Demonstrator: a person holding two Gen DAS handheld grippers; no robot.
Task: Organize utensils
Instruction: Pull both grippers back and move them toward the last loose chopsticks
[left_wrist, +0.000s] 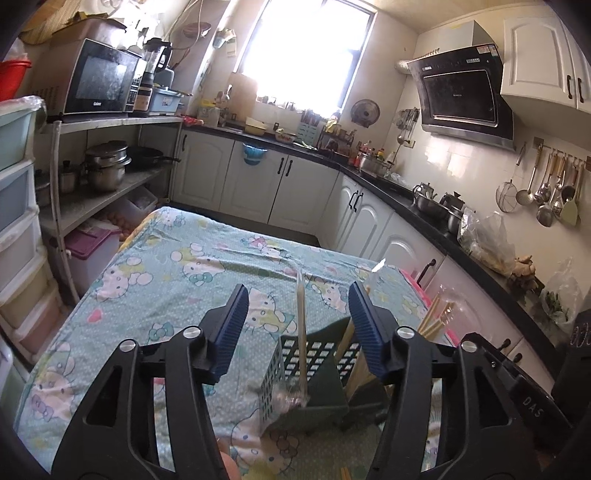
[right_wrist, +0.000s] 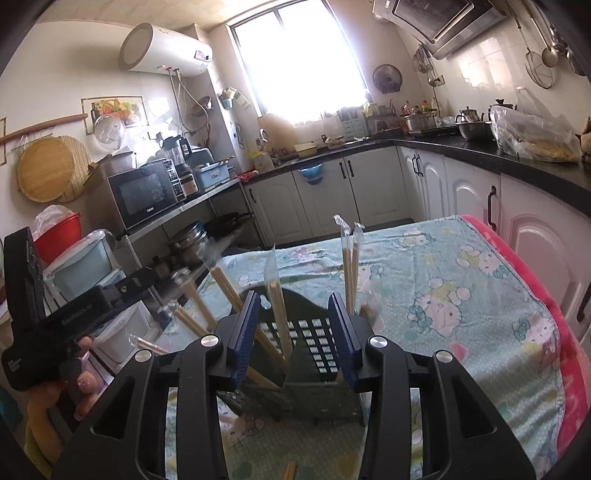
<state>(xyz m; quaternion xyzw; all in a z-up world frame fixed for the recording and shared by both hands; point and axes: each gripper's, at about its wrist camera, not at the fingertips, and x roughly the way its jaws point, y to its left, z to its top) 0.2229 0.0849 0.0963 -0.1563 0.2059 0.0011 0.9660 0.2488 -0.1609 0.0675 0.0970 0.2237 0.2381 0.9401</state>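
Above the dark green perforated plastic utensil caddy on the cloth-covered bench, both the left hand-held gripper and the right hand-held gripper stand spread with a plastic-wrapped pair of wooden chopsticks loose between the pads at 12 o'clock, so the drop-in step appears complete, and the next move calls for fetching the loose chopstick pair at 6 o'clock.

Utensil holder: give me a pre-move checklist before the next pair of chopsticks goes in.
1. Utensil holder upright on the tablecloth: ok.
2. Left gripper jaws open, nothing pressed: ok.
3. Right gripper jaws open; a wrapped chopstick pair stands between them, not pinched: ok.
4. Wrapped chopsticks stand in the holder: ok.
5. Loose chopsticks left on the cloth, near edge: not ok.
6. Room left in the holder: cannot tell.
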